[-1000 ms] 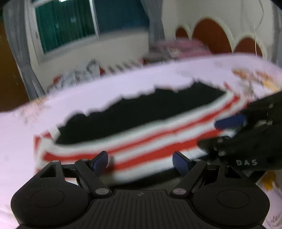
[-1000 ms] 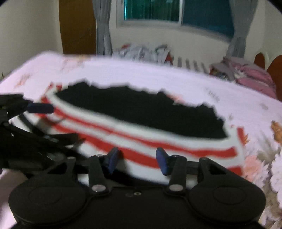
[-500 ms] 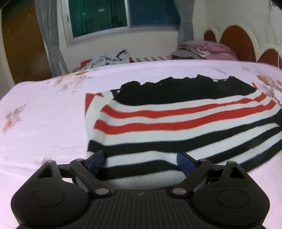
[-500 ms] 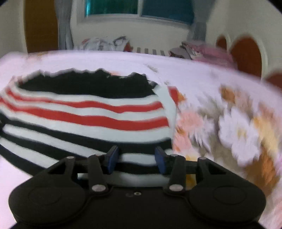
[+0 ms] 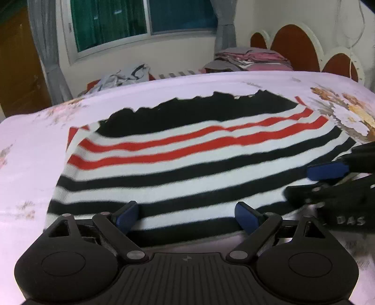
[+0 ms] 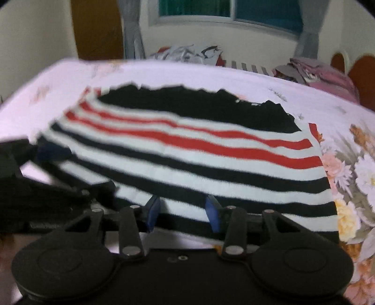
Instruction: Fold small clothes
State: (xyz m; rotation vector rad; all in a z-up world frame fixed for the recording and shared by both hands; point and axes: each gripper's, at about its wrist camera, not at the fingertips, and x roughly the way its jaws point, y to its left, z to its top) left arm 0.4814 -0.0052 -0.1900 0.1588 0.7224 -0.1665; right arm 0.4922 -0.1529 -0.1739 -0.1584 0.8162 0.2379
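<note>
A striped garment (image 5: pixel 192 164), white with black and red stripes and a black far part, lies spread flat on the pink floral bed sheet (image 5: pixel 30 164); it also shows in the right wrist view (image 6: pixel 199 162). My left gripper (image 5: pixel 187 217) is open at the garment's near hem, its jaws wide apart, holding nothing. My right gripper (image 6: pixel 184 212) is open at the same near hem, further right. The right gripper shows at the right edge of the left wrist view (image 5: pixel 339 187). The left gripper shows blurred at the left of the right wrist view (image 6: pixel 35 178).
A stack of folded pink and grey clothes (image 5: pixel 253 58) lies at the far right by the headboard (image 5: pixel 295 49). A loose pile of clothes (image 5: pixel 124 75) lies beyond the bed's far edge under the window (image 5: pixel 140 21). A wooden door (image 5: pixel 18 63) stands at the far left.
Both grippers pulled back toward the near hem, so more black stripes of the garment now show. The two grippers came close together again at the hem.
</note>
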